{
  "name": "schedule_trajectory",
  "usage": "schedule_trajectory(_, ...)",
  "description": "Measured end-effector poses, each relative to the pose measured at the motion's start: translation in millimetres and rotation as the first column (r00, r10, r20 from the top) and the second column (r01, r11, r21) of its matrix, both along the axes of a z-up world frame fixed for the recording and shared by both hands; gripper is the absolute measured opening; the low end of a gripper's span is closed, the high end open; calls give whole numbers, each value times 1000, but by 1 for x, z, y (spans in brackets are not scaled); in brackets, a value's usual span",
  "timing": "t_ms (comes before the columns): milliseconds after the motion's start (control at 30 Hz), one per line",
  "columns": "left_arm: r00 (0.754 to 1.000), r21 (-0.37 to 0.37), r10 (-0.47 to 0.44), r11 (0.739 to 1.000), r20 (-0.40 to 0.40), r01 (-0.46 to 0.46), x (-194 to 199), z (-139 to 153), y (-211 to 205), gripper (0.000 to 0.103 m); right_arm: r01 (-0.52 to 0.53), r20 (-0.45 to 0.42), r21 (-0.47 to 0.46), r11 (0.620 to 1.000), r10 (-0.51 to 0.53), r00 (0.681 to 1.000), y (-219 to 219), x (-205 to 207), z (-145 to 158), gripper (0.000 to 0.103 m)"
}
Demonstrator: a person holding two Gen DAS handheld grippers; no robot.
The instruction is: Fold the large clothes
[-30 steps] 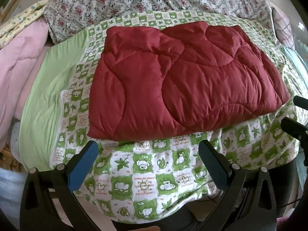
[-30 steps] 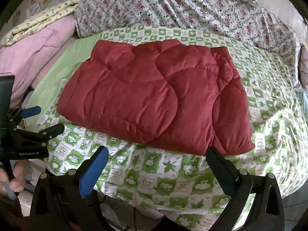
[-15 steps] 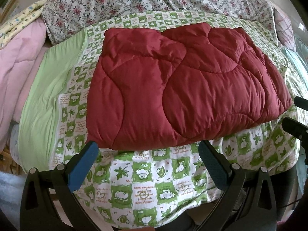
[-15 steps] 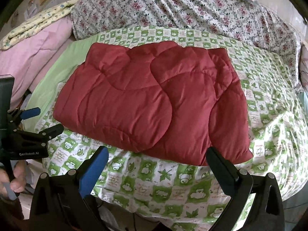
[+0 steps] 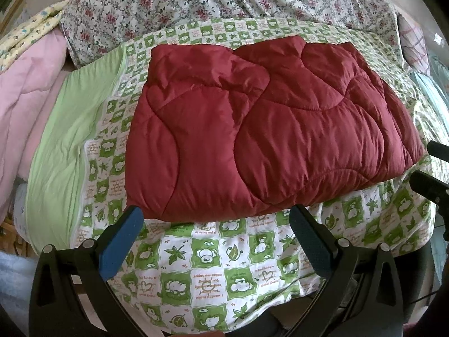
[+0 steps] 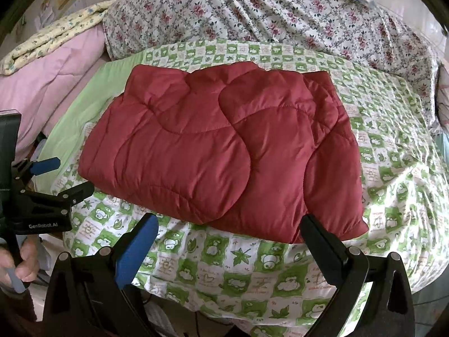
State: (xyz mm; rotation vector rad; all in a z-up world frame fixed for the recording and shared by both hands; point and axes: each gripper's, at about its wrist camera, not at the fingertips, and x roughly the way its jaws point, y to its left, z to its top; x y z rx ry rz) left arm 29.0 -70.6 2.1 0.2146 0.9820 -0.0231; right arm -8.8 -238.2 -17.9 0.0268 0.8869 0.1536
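Leftmost, a pink blanket [image 5: 25,106] is bunched past the left edge of the bed, next to the plain green strip of the green checked sheet [image 5: 207,255] that covers the mattress. On that sheet lies the red quilt [image 5: 261,137], folded into a thick rectangle, its near edge close to the bed's front edge. The left gripper [image 5: 216,219] hangs just short of that near edge, jaws spread wide and holding nothing, its blue pad [image 5: 119,244] beside the quilt's front left corner without a clear touch. Further right, the right gripper [image 6: 230,227] is likewise splayed and empty, its black finger [image 6: 322,247] just at the quilt's front right corner. A floral sheet [image 6: 252,8] is heaped along the far edge.
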Motion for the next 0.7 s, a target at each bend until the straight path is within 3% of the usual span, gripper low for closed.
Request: schedule_trajectory(700,1000,-7,-7,1000,13,7,-1,4,0,103,5,8,0,1000,-5,1000,4,-1,4,102)
